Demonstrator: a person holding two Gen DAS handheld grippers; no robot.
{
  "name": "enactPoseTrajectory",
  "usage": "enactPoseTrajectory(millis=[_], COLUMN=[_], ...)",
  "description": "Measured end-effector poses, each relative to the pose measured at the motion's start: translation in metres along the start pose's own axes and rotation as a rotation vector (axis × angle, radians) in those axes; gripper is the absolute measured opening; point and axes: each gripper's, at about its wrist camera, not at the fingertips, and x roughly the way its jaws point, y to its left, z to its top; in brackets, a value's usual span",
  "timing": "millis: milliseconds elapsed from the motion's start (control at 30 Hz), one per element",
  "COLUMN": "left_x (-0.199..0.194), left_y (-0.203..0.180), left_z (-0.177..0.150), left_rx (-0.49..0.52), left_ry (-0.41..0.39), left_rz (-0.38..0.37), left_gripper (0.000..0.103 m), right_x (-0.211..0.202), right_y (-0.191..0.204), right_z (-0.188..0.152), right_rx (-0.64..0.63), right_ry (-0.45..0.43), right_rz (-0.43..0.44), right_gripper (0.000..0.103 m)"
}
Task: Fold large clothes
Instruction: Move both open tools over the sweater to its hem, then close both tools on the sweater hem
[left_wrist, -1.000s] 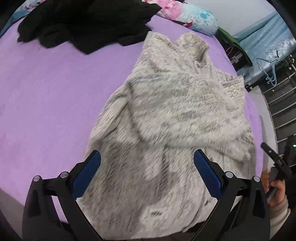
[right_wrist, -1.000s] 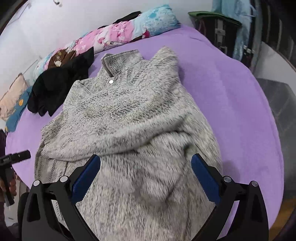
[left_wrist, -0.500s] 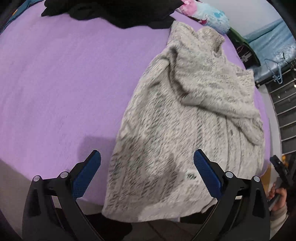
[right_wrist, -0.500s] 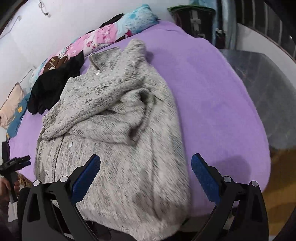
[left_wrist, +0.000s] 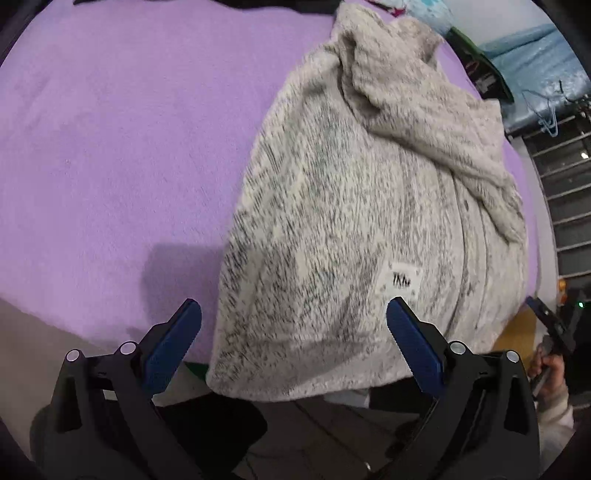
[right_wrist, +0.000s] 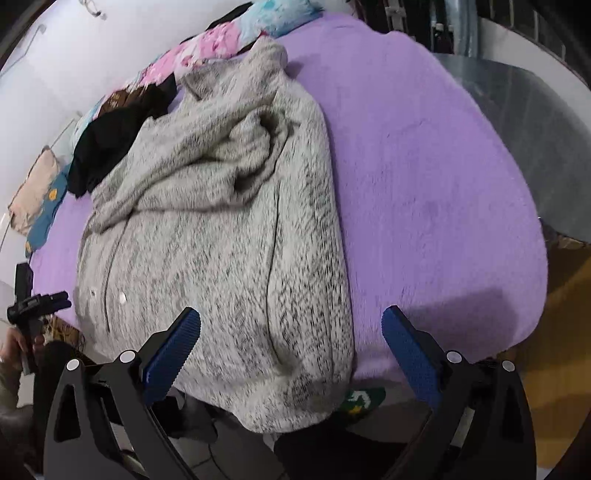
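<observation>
A large grey-and-white fleece jacket (left_wrist: 354, 206) lies lengthwise on the purple bed (left_wrist: 110, 147), its hem hanging slightly over the near edge. A sleeve is folded across its upper part, and a white label shows near the hem. The same jacket (right_wrist: 221, 240) fills the middle of the right wrist view, on the purple bed (right_wrist: 424, 166). My left gripper (left_wrist: 293, 338) is open above the hem's left corner, with nothing between its blue pads. My right gripper (right_wrist: 290, 341) is open above the hem's right part, also holding nothing.
A black garment (right_wrist: 114, 144) lies beyond the jacket's collar, with floral pillows (right_wrist: 207, 48) at the head of the bed. A hand holding the other gripper (left_wrist: 550, 354) shows at the right edge. Metal shelving (left_wrist: 565, 184) stands to the right of the bed.
Both grippers have pulled back toward the near edge of the bed, so the hem now lies between the fingers. The jacket's upper part looks more bunched.
</observation>
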Motion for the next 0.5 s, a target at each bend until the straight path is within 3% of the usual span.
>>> enactPoseTrajectory(millis=[133, 333, 500], left_x=[0.010, 0.026, 0.031], left_y=[-0.003, 0.009, 0.014], left_z=[-0.004, -0.008, -0.005], left_rx=[0.043, -0.010, -0.032], left_ry=[0.028, 0.059, 0.058], left_rz=[0.015, -0.005, -0.037], left_gripper=[0.097, 0.097, 0.097], right_x=[0.006, 0.020, 0.031], right_y=[0.000, -0.003, -0.001], right_z=[-0.007, -0.018, -0.022], right_rx=[-0.049, -0.054, -0.057], right_ry=[0.035, 0.053, 0.087], right_rz=[0.056, 0.061, 0.067], right_gripper=[0.097, 0.096, 0.087])
